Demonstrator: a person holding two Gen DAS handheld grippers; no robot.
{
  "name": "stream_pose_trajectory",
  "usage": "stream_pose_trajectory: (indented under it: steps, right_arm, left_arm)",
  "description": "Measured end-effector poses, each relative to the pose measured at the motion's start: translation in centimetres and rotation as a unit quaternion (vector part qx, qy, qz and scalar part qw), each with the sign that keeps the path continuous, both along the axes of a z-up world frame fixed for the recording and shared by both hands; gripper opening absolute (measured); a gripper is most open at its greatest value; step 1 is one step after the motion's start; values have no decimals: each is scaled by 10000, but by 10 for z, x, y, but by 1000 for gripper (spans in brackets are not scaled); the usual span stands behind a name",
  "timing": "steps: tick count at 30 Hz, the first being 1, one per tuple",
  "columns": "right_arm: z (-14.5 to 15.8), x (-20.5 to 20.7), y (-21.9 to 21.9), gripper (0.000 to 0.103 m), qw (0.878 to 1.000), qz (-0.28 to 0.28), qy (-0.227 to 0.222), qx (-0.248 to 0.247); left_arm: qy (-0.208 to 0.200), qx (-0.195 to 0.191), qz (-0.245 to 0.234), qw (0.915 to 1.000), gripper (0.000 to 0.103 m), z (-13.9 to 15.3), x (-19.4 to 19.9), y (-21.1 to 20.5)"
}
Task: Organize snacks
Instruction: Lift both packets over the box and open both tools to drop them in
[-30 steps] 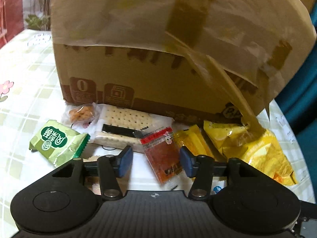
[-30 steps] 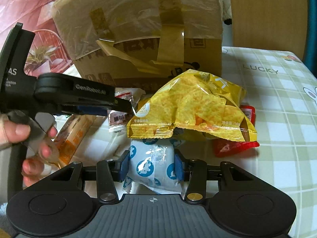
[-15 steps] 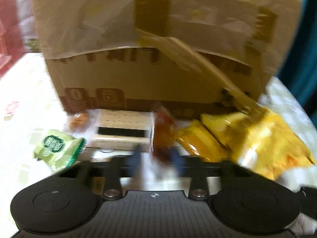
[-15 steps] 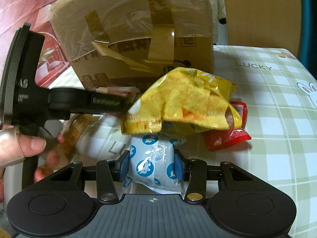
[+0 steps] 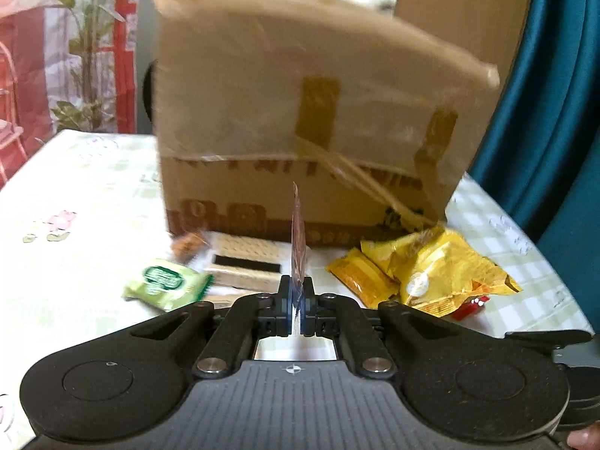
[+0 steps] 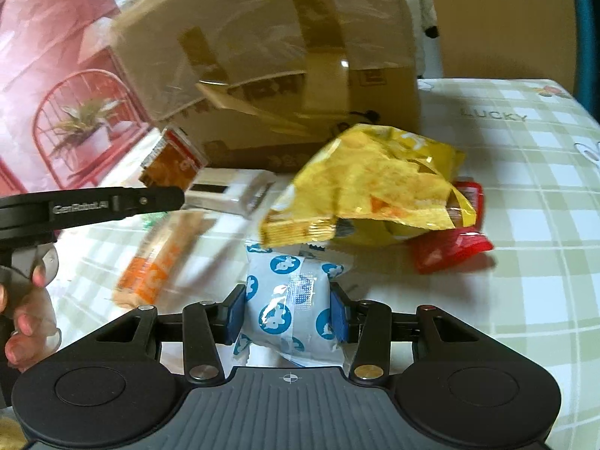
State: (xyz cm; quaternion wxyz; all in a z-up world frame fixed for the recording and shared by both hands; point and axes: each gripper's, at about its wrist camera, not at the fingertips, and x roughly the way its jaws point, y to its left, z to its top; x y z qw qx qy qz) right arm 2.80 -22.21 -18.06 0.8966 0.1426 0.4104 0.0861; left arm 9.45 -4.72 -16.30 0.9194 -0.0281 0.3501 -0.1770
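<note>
Between the fingers of the left gripper (image 5: 296,302) a thin clear sachet (image 5: 298,242) with a red-brown filling stands on edge, pinched tight at its lower end with the pads fully together on it; from the right wrist view the same sachet (image 6: 173,163) hangs in the air off the tip of that gripper (image 6: 165,198), lifted clear of the surface, with a hand (image 6: 22,322) on the grip. The right gripper (image 6: 288,313) has its fingers closed partway onto a white pack with blue round prints (image 6: 290,300), both blue pads pressing its sides while it rests low on the checked cloth of the surface (image 6: 525,195). Just beyond that pack a crumpled yellow chip bag (image 6: 371,187) lies partly over a red packet (image 6: 450,251), and to the left lies an orange-and-white bar (image 6: 157,262), blurred. In the left wrist view a green packet (image 5: 167,283), a pale cracker pack with a dark stripe (image 5: 243,266) and a small orange-brown sachet (image 5: 187,245) lie on the surface (image 5: 75,206) left of the fingers, the yellow bags (image 5: 431,273) to the right. Behind all of them stands a taped cardboard box (image 5: 300,131) with its flap raised
</note>
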Motion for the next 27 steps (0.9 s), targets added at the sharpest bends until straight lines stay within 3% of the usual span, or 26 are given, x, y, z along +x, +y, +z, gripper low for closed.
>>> stream_pose_trajectory:
  steps: [8, 15, 22, 27]
  right_arm:
    - [29, 5, 25, 42, 9981, 438, -323, 274]
    - [101, 23, 33, 42, 9899, 712, -1220, 126]
    - [174, 62, 12, 42, 9722, 298, -2212, -707]
    - [195, 97, -4, 42, 9582, -166, -2639, -1096]
  left_arm:
    - [-333, -229, 434, 9982, 5, 36, -17, 49]
    - [-927, -383, 532, 9935, 5, 77, -3, 65]
    - [-1518, -484, 295, 9868, 5, 127, 32, 56]
    - [-1818, -523, 58, 9819, 5, 151, 71, 25]
